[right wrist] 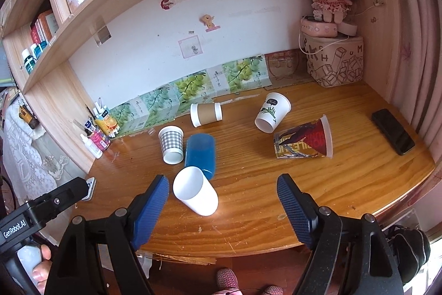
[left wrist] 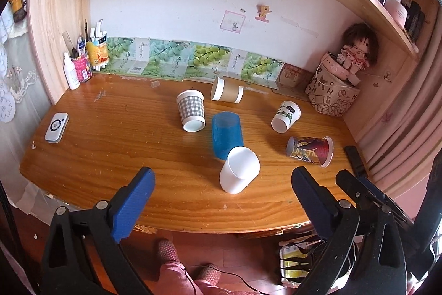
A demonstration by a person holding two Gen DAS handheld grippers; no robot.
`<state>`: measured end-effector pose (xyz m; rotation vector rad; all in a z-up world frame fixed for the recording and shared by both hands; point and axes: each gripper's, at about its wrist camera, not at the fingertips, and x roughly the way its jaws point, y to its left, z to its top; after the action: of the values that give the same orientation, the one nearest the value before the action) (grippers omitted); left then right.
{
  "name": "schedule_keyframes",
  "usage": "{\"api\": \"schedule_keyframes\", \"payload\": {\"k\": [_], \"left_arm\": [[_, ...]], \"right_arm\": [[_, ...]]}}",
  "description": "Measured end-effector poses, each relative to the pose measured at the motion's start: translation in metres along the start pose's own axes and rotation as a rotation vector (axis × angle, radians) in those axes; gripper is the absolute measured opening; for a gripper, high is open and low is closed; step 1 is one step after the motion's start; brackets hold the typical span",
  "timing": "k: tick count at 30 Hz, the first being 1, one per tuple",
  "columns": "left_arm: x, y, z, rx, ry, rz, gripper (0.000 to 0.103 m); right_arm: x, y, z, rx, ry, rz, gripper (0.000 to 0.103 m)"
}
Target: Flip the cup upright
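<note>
Several cups lie on their sides on the wooden desk (left wrist: 110, 156): a plain white cup (left wrist: 239, 174) nearest me, a blue plastic cup (left wrist: 227, 138) behind it, a grey-checked cup (left wrist: 191, 110), a brown-sleeved cup (left wrist: 227, 90), a white cup with a plant print (left wrist: 286, 116) and a red printed cup (left wrist: 310, 150). My left gripper (left wrist: 223, 179) is open, above the front edge, the white cup between its fingers' line. My right gripper (right wrist: 223, 185) is open and empty; the white cup (right wrist: 195, 190) lies by its left finger, the red printed cup (right wrist: 304, 140) beyond.
A white remote-like device (left wrist: 56, 127) lies at the desk's left. Pen holders and a bottle (left wrist: 81, 62) stand back left. A printed box with a doll (left wrist: 333, 90) fills the back right corner. A black phone (right wrist: 392, 135) lies at the right. Shelves hang overhead.
</note>
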<state>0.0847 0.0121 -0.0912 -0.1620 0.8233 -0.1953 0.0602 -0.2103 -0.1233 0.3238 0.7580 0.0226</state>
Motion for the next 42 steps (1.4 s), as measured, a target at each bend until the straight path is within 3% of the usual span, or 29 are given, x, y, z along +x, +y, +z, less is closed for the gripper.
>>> {"api": "schedule_keyframes", "payload": {"k": [7,17,27,30,31,42], "left_arm": [[-0.034,-0.021,-0.001,0.049,-0.084,0.014,0.102],[-0.077,-0.035,0.003,0.080,-0.223,0.070,0.102],[-0.100,-0.042,-0.001,0.075,-0.356,0.103,0.103],[-0.104,-0.045,-0.002,0.081,-0.384,0.096,0.103],[-0.106,-0.046,-0.002,0.085,-0.394,0.095,0.103],[-0.111,-0.060,-0.002,0.121,-0.462,0.084,0.103]], "right_arm": [[-0.040,-0.004,0.003,0.022,-0.009,0.014,0.082],[-0.108,0.011,0.004,-0.068,-0.131,0.000,0.083],[-0.132,0.025,0.003,-0.172,-0.261,0.026,0.084],[-0.135,0.024,0.005,-0.176,-0.277,0.029,0.102],[-0.136,0.024,0.006,-0.178,-0.285,0.033,0.103],[-0.142,0.022,0.007,-0.199,-0.325,0.028,0.103]]}}
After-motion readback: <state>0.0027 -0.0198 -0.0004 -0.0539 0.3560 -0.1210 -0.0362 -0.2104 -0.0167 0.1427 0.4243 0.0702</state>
